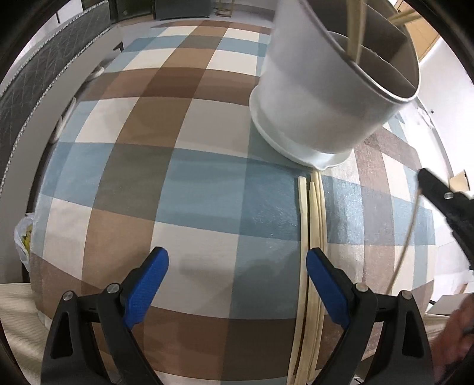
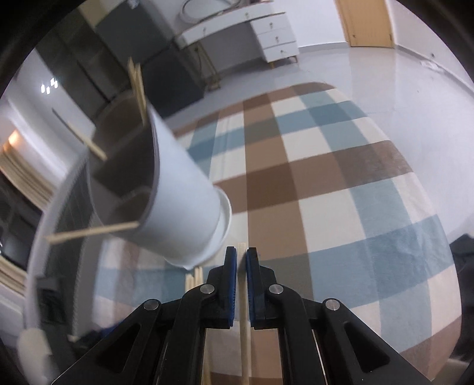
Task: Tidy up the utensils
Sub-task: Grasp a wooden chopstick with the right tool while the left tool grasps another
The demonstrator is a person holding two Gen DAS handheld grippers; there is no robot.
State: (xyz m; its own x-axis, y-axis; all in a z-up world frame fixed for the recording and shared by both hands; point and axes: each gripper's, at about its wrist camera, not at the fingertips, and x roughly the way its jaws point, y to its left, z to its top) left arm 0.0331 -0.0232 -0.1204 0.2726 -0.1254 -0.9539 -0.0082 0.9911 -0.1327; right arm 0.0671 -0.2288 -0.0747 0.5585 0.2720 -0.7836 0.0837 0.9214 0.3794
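I see pale, matt wooden chopsticks (image 1: 314, 237) lying on a woven checked cloth (image 1: 177, 183) with a faint sheen. The holder (image 1: 320, 97) looks like smooth matt white plastic, though blur leaves me unsure. My gripper pads (image 1: 148, 284) are ribbed blue rubber.

I am operating in a home, most likely a bedroom. A quilted dark mattress edge (image 1: 44, 68) borders the checked tablecloth (image 1: 177, 177). A white dressing table with drawers (image 2: 266, 32) stands against the far wall, a wooden door (image 2: 367, 20) is beside it, and glossy pale floor tiles (image 2: 385, 77) cover the room.
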